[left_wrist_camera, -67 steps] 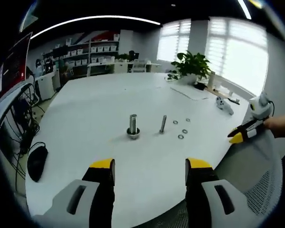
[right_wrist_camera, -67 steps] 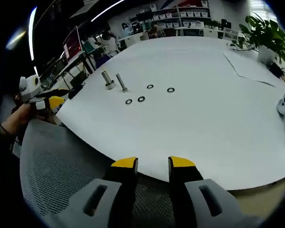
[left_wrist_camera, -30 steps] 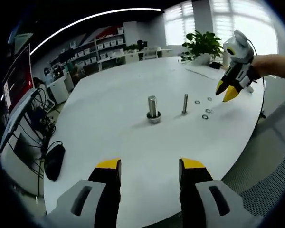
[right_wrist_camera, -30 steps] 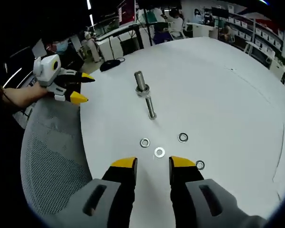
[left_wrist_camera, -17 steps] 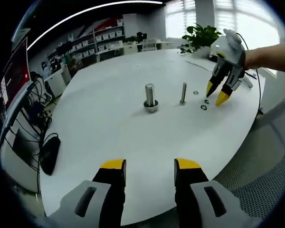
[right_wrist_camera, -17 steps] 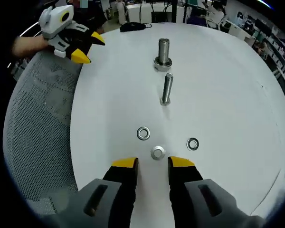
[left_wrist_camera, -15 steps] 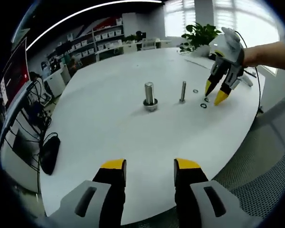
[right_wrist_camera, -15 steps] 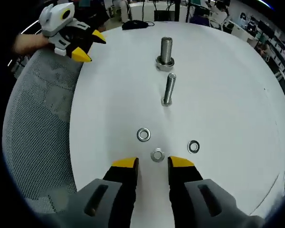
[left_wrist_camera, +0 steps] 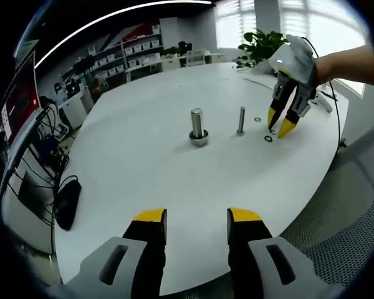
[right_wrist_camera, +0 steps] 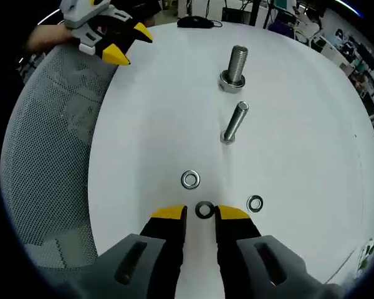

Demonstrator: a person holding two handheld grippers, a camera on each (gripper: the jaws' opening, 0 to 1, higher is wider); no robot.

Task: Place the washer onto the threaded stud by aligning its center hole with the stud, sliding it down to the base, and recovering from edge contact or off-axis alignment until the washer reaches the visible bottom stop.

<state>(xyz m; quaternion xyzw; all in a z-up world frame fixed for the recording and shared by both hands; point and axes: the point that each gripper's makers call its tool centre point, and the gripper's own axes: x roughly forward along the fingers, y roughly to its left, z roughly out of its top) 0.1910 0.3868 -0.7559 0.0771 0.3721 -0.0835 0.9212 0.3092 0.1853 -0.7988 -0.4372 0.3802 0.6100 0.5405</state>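
You are bringing your right gripper (right_wrist_camera: 200, 214), jaws spread, around a washer (right_wrist_camera: 204, 209) lying flat on the table (right_wrist_camera: 149, 131), where thin metal risks skidding sideways; your left gripper (left_wrist_camera: 190, 216) is hanging open, well back.

Three washers (right_wrist_camera: 190, 180), two studs (right_wrist_camera: 232, 132)

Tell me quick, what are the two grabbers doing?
Left gripper: open, holding nothing.
Right gripper: open, jaws on either side of a washer on the table, not gripping it.
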